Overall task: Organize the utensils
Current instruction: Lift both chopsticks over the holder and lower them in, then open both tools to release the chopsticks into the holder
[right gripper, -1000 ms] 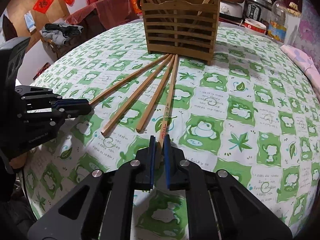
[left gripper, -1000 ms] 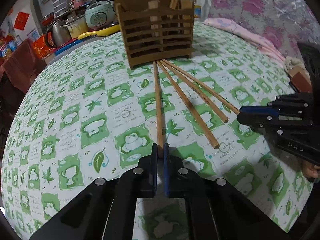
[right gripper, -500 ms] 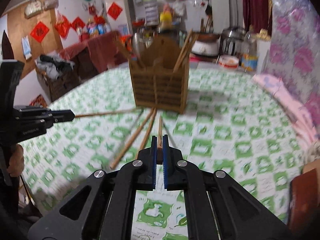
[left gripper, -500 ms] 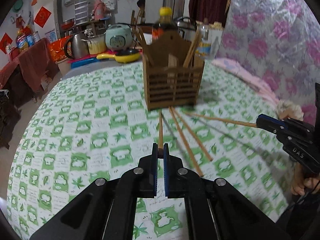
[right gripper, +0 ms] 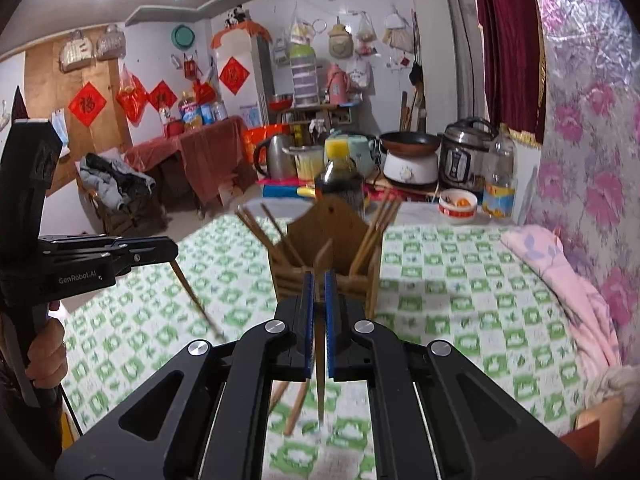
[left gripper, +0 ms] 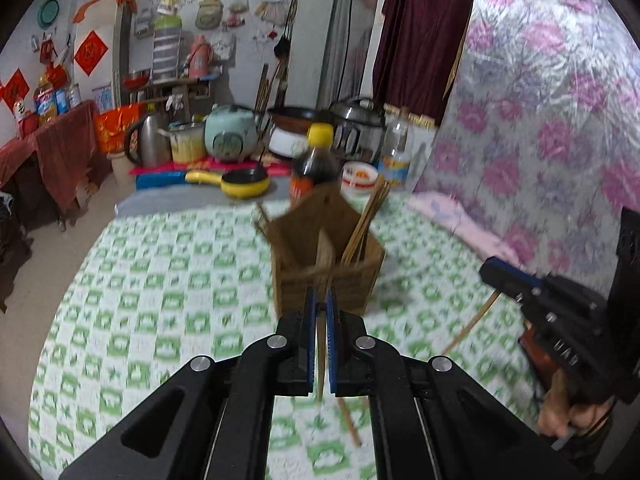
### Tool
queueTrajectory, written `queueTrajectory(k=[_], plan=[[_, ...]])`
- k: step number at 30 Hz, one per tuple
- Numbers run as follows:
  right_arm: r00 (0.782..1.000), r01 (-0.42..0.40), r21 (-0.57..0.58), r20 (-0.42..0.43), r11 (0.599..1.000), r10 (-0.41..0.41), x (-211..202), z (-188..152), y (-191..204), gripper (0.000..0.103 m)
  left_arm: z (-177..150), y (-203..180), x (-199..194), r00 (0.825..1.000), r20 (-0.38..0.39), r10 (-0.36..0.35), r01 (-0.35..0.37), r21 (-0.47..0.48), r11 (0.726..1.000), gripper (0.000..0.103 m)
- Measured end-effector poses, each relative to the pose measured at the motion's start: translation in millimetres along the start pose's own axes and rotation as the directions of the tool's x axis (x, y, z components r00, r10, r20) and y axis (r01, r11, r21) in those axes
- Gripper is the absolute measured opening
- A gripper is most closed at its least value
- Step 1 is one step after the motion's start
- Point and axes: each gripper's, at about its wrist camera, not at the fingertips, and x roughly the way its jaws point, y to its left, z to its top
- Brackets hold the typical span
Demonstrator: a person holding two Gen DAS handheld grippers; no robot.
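Note:
A slatted wooden utensil holder [left gripper: 326,264] stands on the green-and-white tablecloth, with several chopsticks upright in it; it also shows in the right wrist view [right gripper: 326,256]. My left gripper [left gripper: 320,304] is shut on a wooden chopstick [left gripper: 320,368], lifted off the table and hanging down between the jaws. My right gripper [right gripper: 319,284] is shut on another chopstick [right gripper: 320,380], also lifted. Each gripper shows in the other's view, the right one [left gripper: 494,276] trailing its chopstick [left gripper: 472,324], the left one [right gripper: 160,248] likewise [right gripper: 196,300]. Two chopsticks [right gripper: 296,408] lie on the cloth below.
A soy sauce bottle [left gripper: 314,168] stands just behind the holder. Beyond the table's far edge are a yellow pan [left gripper: 240,182], a kettle [left gripper: 146,144], rice cookers [left gripper: 230,134] and a small bowl [right gripper: 458,204]. A pink cloth [right gripper: 560,272] lies on the right.
Both grippers have risen from the tablecloth, each lifting its chopstick off the table and tilting it downward. Two chopsticks stay on the cloth.

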Motion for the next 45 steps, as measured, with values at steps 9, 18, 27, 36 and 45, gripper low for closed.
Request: queueTrajectory(k=[9, 18, 27, 36, 45], plan=[[0.988, -0.009, 0.03, 0.152, 1.0, 0.004, 4.2, 61.0, -1.8, 0.006, 68.3, -5.4, 0.2, 0.994, 0.105, -0.016, 0.018, -0.02, 1.0, 0.005], [0.95, 0.067, 0.116, 0.295, 0.991, -0.099, 32.6, 97.2, -18.2, 0.006, 120.3, -0.2, 27.3, 0.967, 0.248, 0.054, -0.039, -0.062, 0.997, 0.005], [0.966, 0.06, 0.146, 0.24, 0.987, -0.094, 90.9, 91.2, -38.0, 0.006, 106.6, 28.7, 91.7, 0.981, 0.182, 0.062, -0.038, -0.131, 0.991, 0.005], [0.991, 0.07, 0.151, 0.105, 0.986, -0.086, 126.3, 82.0, -38.4, 0.04, 87.3, 55.3, 109.8, 0.995, 0.097, 0.017, 0.003, -0.199, 0.98, 0.064], [0.982, 0.126, 0.146, 0.12, 0.981, -0.144, 122.5, 78.4, -36.5, 0.077, 87.5, 75.9, 103.7, 0.992, 0.09, 0.084, -0.059, -0.25, 0.966, 0.089]])
